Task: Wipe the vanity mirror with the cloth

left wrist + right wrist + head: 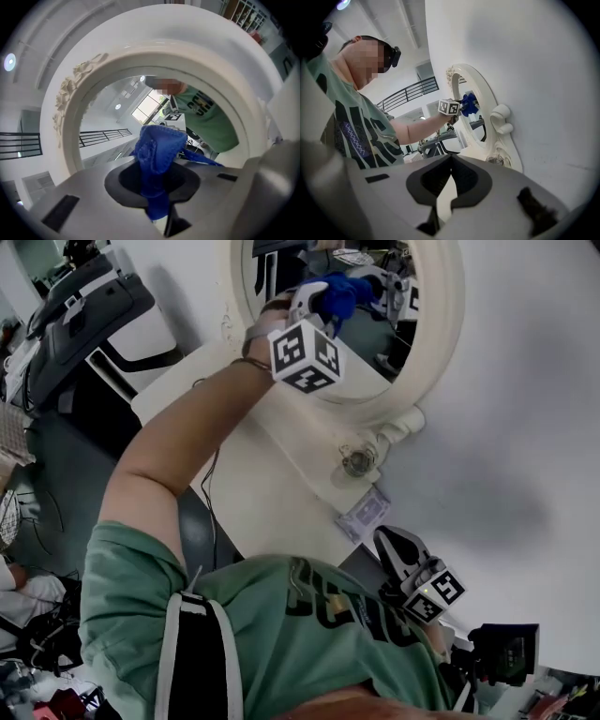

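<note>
The left arm is stretched up and forward. The left gripper is raised at its end, fingers clamped on a bunched blue cloth. The right gripper sits low beside the torso, its fingers apparently pressed together and empty.

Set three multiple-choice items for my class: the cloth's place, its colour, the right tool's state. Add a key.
1. Where is the cloth?
A) on the floor
B) at the mirror, in the left tool
C) in the right tool

2. The cloth's colour?
A) blue
B) red
C) yellow

3. The right tool's jaws?
A) wide apart
B) shut on the cloth
C) shut, empty

1 B: the left gripper view shows it pinched before the mirror.
2 A: blue in every view.
3 C: the right gripper view shows them meeting, nothing between.
</note>
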The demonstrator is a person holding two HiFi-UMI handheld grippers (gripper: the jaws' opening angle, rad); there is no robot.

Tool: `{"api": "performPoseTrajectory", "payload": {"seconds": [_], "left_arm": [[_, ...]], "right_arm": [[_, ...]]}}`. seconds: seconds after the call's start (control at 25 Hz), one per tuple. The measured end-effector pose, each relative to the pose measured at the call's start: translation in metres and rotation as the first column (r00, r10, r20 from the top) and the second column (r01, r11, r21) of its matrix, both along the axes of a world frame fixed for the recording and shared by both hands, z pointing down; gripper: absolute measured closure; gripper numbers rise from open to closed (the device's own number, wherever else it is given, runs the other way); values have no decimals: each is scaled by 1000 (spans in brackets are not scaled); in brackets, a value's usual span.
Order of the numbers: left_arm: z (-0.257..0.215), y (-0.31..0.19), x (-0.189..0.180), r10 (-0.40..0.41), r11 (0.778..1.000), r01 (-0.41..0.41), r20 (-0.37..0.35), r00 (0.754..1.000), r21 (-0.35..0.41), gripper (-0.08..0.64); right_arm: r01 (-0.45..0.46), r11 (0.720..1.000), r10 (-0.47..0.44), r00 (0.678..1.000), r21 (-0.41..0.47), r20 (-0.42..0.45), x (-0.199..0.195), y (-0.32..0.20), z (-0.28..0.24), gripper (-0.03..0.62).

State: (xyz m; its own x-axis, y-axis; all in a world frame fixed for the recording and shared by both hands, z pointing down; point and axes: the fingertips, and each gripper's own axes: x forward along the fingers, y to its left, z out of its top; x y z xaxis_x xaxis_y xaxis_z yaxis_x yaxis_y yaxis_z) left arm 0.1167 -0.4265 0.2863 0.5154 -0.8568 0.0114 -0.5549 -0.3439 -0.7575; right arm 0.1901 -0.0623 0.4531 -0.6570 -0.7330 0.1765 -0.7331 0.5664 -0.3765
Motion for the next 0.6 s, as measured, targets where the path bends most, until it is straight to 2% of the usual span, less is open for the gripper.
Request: {"api": "performPoseTrajectory", "payload": {"seconds": [0.12, 0.2, 0.28, 0.4, 0.6], "left_arm": [[55, 36, 31, 63, 998, -63, 4, 998, -30, 483], [82, 56, 48, 106, 992, -107, -19, 994, -67, 482], [101, 74, 63, 156, 981, -159, -34, 987, -109, 482], [132, 101, 84, 246, 956, -243, 0, 969, -166, 497], [143, 103, 88, 296, 937, -286, 20, 955, -202, 489]], "right_arm": [[9, 1000, -9, 1000, -12, 14, -7, -1, -4, 580], [18, 1000, -18, 1000, -23, -4, -8, 0, -1, 580], [25, 999, -25, 1000, -32, -12, -11, 1, 2, 580], [27, 999, -28, 1000, -34, -12, -14, 2, 1, 580], [18, 999, -19, 1000, -41, -10, -10, 2, 3, 580]]}}
